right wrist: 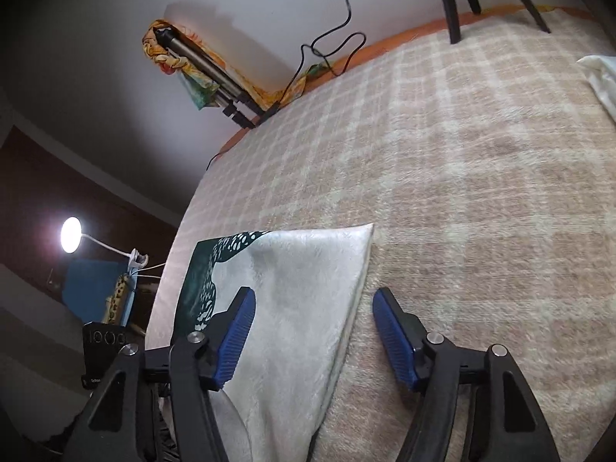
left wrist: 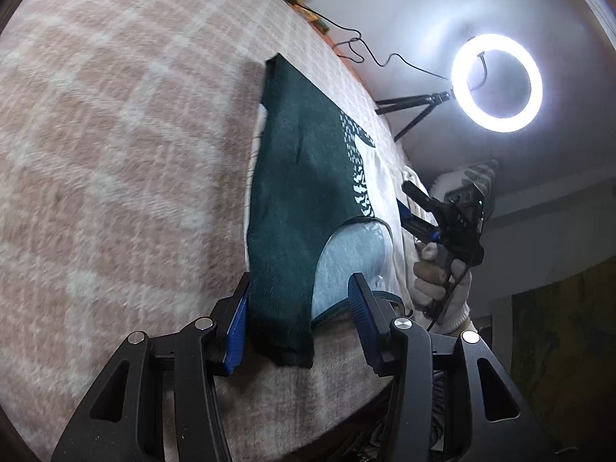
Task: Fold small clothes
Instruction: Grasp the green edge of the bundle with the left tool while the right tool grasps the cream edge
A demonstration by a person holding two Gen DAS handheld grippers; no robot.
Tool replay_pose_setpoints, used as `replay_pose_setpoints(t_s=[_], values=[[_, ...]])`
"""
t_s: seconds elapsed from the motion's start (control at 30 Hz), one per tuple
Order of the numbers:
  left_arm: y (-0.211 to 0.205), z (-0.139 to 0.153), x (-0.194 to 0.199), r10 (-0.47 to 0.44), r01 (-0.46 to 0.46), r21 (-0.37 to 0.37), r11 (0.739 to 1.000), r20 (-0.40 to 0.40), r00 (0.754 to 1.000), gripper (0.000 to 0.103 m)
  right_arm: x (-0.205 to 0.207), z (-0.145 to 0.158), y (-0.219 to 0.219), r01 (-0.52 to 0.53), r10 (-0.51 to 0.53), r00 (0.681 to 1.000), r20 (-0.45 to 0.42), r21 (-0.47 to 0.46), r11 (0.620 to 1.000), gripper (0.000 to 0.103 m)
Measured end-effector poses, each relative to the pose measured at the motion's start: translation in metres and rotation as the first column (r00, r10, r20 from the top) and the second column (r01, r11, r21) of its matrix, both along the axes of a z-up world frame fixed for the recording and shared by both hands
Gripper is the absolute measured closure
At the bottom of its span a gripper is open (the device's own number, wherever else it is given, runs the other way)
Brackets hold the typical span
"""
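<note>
A small dark green and white garment (left wrist: 300, 177) with a speckled band lies flat on the pink plaid blanket (left wrist: 115, 154). My left gripper (left wrist: 298, 308) stands open at the garment's near end. The green shoulder piece lies between its blue pads (left wrist: 236, 327), which do not pinch it. At the garment's far side a gloved hand (left wrist: 435, 281) holds my right gripper (left wrist: 404, 208). In the right wrist view the right gripper (right wrist: 313, 308) is open over the white half of the garment (right wrist: 308, 277), and the cloth's edge runs between the fingers.
A lit ring light (left wrist: 496, 82) on a tripod stands past the bed's edge, with a black cable (right wrist: 327, 50) trailing over the orange border. A folded tripod (right wrist: 215, 73) leans on the wall. A desk lamp (right wrist: 71, 238) glows at left. A white cloth (right wrist: 600, 77) lies at right.
</note>
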State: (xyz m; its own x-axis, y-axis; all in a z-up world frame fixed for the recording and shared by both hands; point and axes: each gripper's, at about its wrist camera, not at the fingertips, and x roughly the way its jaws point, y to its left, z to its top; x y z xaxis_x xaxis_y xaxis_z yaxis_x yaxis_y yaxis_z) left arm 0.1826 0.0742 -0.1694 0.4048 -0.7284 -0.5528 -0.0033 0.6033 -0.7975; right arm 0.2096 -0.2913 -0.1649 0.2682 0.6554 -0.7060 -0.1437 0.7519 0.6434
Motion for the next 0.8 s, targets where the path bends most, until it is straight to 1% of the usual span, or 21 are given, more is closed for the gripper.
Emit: replay_pose_setpoints(t_s=[0.1,0.13,0.23,0.27,0.37,0.4,0.43,0.5,0.53,0.6,0.63,0.73,0.77,0.8], values=[[-0.006,0.001,0.004,-0.007,0.007,-0.004,1.000,0.004,1.000,0.056,0.006,-0.005,0.005,0.002,-0.002,1.000,-0.004,0.046,0.999,0.040],[-0.009,0.001,0.005,-0.012,0.012,0.003,1.000,0.009,1.000,0.056,0.008,-0.006,0.007,0.004,-0.004,1.000,-0.004,0.052,0.999,0.043],[-0.017,0.004,0.007,-0.034,0.033,0.032,0.999,0.027,0.999,0.056,0.013,-0.010,0.013,0.001,-0.001,1.000,-0.007,0.062,0.998,0.048],[-0.020,0.005,0.008,-0.039,0.038,0.039,0.999,0.030,0.999,0.058,0.013,-0.010,0.015,0.003,-0.003,1.000,-0.001,0.063,0.998,0.048],[-0.029,0.011,0.008,-0.068,0.060,0.117,0.991,0.068,0.995,0.061,0.016,-0.011,0.021,-0.008,0.008,1.000,0.000,0.059,0.998,0.051],[-0.032,0.014,0.006,-0.082,0.068,0.158,0.985,0.084,0.993,0.065,0.017,-0.012,0.023,-0.008,0.008,1.000,0.001,0.054,0.998,0.053],[-0.038,0.017,0.004,-0.101,0.077,0.213,0.974,0.106,0.989,0.070,0.017,-0.012,0.024,-0.009,0.008,1.000,0.002,0.049,0.999,0.054],[-0.046,0.020,0.003,-0.123,0.084,0.278,0.957,0.129,0.984,0.075,0.018,-0.012,0.024,-0.001,0.001,1.000,0.000,0.039,0.999,0.058],[-0.050,0.021,0.002,-0.138,0.086,0.319,0.944,0.144,0.980,0.078,0.018,-0.013,0.023,0.006,-0.005,1.000,-0.003,0.033,0.999,0.061],[-0.056,0.023,0.000,-0.168,0.094,0.382,0.919,0.165,0.972,0.083,0.019,-0.013,0.023,0.014,-0.014,1.000,-0.003,0.021,1.000,0.065],[-0.060,0.025,-0.002,-0.186,0.096,0.421,0.902,0.178,0.966,0.084,0.019,-0.013,0.023,0.012,-0.012,1.000,-0.002,0.016,1.000,0.067],[-0.069,0.027,-0.006,-0.224,0.094,0.498,0.862,0.207,0.952,0.085,0.018,-0.011,0.028,0.006,-0.006,1.000,0.014,-0.035,0.999,0.071],[-0.072,0.027,-0.007,-0.235,0.092,0.519,0.850,0.217,0.947,0.085,0.017,-0.010,0.030,0.003,-0.002,1.000,0.020,-0.055,0.998,0.072],[-0.073,0.027,-0.008,-0.240,0.091,0.529,0.844,0.221,0.945,0.085,0.017,-0.009,0.032,0.001,0.001,1.000,0.026,-0.075,0.997,0.074]])
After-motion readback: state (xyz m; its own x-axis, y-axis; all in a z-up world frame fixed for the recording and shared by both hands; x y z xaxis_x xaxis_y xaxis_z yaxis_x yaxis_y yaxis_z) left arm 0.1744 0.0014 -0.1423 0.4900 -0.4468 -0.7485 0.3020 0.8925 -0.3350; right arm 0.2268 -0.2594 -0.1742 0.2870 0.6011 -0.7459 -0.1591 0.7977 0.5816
